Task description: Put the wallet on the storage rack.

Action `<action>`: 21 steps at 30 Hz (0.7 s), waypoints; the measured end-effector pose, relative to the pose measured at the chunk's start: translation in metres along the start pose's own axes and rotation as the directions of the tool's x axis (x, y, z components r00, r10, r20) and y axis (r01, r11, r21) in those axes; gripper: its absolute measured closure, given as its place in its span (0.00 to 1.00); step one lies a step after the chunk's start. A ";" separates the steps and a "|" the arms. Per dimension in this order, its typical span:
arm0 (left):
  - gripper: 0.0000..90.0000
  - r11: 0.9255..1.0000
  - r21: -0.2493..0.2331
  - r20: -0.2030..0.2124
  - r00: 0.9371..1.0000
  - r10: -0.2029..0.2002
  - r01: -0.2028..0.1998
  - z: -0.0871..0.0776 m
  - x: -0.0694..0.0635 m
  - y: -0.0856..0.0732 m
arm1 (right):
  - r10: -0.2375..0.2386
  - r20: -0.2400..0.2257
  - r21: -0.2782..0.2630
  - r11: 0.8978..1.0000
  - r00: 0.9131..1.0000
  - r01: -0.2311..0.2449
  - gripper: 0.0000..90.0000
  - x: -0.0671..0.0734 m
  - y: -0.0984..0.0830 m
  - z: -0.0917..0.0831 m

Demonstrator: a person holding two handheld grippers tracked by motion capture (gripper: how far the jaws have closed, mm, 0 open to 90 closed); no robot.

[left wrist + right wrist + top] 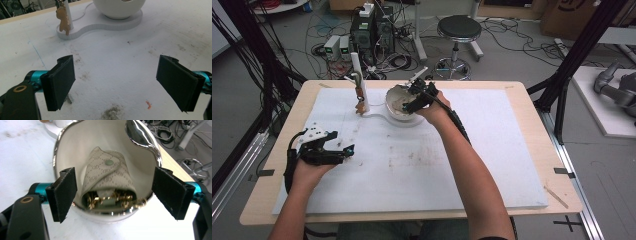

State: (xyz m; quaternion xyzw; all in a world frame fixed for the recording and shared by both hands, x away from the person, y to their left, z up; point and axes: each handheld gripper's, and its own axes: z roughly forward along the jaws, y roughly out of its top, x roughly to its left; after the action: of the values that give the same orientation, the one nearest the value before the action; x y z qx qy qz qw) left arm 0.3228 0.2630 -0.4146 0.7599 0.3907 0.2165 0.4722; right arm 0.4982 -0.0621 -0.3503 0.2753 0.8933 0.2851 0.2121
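A white bowl (pixel 398 102) with a shiny rim stands on a white base (pixel 120 23) at the back of the mat. Inside the bowl (pixel 75 142) lies a beige patterned pouch (pixel 107 176) with a snap button, gold bits at its lower end. A white post (pixel 360 80) on the same base carries a small brown charm (pixel 63 20). My right gripper (pixel 418 99) hovers open over the bowl's near rim, jaws either side of the pouch (pixel 113 195). My left gripper (pixel 334 152) rests open low over the mat at the left, nothing between its jaws (pixel 116 82).
A white foam mat (pixel 492 150) covers the wooden table (pixel 522 90), stained in places. A small orange scrap (pixel 149 105) lies near my left gripper. Beyond the table are a stool (pixel 458 30), computer boxes (pixel 372 30) and cables on the floor.
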 end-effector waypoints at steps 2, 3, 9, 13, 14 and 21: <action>0.17 1.000 -0.002 0.000 1.000 0.007 -0.007 0.000 0.000 0.001 | 0.016 -0.002 -0.020 1.000 1.000 -0.016 0.23 -0.001 -0.005 -0.008; 0.17 1.000 -0.003 0.003 1.000 0.010 -0.010 0.000 0.000 0.001 | 0.018 -0.005 -0.041 0.999 1.000 -0.019 0.23 -0.002 -0.009 -0.013; 0.17 1.000 -0.005 0.006 1.000 0.016 -0.016 0.000 -0.002 0.002 | 0.034 -0.006 -0.063 0.997 0.999 -0.035 0.23 -0.005 -0.026 -0.036; 0.17 1.000 -0.012 0.007 1.000 0.015 -0.015 -0.001 -0.002 0.003 | 0.055 -0.007 -0.093 0.994 0.998 -0.056 0.23 -0.010 -0.041 -0.054; 0.17 1.000 -0.012 0.007 1.000 0.014 -0.014 -0.001 -0.003 0.003 | 0.060 -0.007 -0.096 0.994 0.998 -0.061 0.23 -0.012 -0.046 -0.057; 0.17 1.000 -0.013 0.009 1.000 0.025 -0.024 0.000 -0.005 0.004 | 0.100 -0.002 -0.139 0.985 0.995 -0.099 0.23 -0.023 -0.083 -0.081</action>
State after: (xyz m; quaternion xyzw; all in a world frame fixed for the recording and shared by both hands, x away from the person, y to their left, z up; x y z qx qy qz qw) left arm 0.3215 0.2584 -0.4111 0.7626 0.3780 0.2214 0.4760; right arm 0.4413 -0.1646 -0.3368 0.3049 0.8559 0.3560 0.2185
